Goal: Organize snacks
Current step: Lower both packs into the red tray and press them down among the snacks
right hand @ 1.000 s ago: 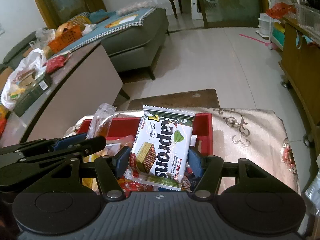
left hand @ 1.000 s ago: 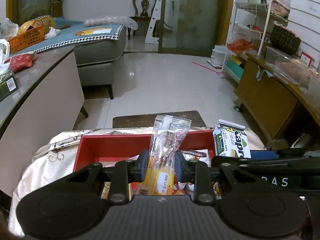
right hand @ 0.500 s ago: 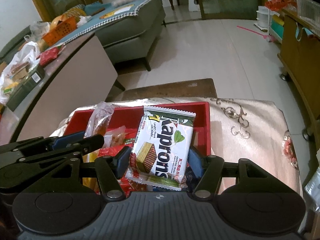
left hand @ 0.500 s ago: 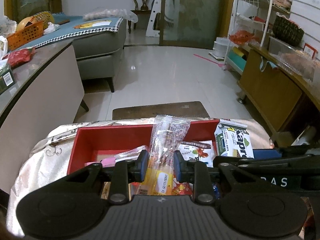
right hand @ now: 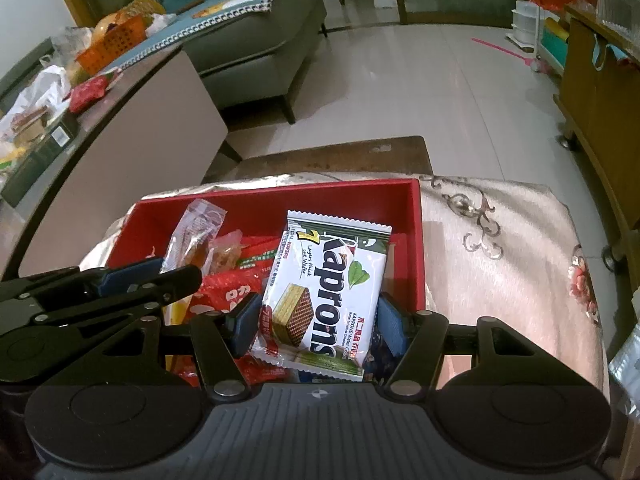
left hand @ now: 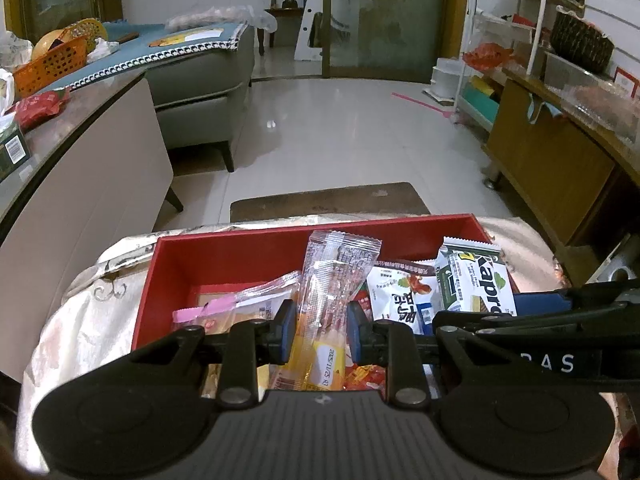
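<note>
Two packets held over the red box, both grips firm.

The left gripper is closed on a clear, orange-bottomed snack packet, held upright above the box's middle. The right gripper is clamped on the Kaprons wafer pack, raised near the box's right wall. Several packets are already seen lying inside the box, so much of the sorting appears done; these two are not yet set down. Whether anything is left outside the box cannot be told from here.
</note>
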{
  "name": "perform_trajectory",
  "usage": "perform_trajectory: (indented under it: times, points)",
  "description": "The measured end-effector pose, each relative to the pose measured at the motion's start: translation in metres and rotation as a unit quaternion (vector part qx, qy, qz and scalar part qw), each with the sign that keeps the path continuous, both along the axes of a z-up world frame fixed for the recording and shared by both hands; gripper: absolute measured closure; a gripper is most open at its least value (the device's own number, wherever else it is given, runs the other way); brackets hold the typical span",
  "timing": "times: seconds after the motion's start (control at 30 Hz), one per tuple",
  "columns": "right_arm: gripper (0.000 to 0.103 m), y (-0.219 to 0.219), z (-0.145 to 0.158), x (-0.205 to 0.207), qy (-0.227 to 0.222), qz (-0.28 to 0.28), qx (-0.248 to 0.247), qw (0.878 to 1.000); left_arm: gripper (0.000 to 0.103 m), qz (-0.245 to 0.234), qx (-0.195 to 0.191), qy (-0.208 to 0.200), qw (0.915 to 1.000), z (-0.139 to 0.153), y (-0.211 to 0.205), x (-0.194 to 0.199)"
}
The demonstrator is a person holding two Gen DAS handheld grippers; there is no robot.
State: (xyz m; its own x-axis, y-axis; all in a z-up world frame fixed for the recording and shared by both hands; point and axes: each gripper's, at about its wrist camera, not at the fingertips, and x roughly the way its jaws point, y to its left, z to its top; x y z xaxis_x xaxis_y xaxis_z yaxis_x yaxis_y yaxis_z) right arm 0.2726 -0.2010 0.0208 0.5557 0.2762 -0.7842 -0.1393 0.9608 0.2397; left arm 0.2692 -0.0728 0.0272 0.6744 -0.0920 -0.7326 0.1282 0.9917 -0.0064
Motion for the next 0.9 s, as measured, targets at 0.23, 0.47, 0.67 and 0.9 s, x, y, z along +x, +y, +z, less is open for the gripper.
perform_trajectory:
  times: [0.23, 0.47, 0.67, 0.9]
  points:
    - [0.034, 0.003, -0.003, 0.002, 0.006, 0.001, -0.003, 1.000, 0.083, 0.002, 0.003, 0.004, 1.0000, -0.003, 0.002, 0.001]
    - [0.034, 0.004, -0.009, 0.003, 0.018, 0.000, -0.009, 1.000, 0.084, 0.002, 0.011, 0.013, 0.9999, -0.010, 0.001, 0.002]
    - [0.034, 0.005, -0.012, 0.003, 0.024, 0.000, -0.013, 1.000, 0.084, 0.001, 0.013, 0.018, 0.9997, -0.013, 0.001, 0.003]
    - [0.034, 0.007, -0.017, 0.004, 0.031, 0.000, -0.017, 0.999, 0.085, 0.001, 0.019, 0.022, 0.9996, -0.017, 0.001, 0.003]
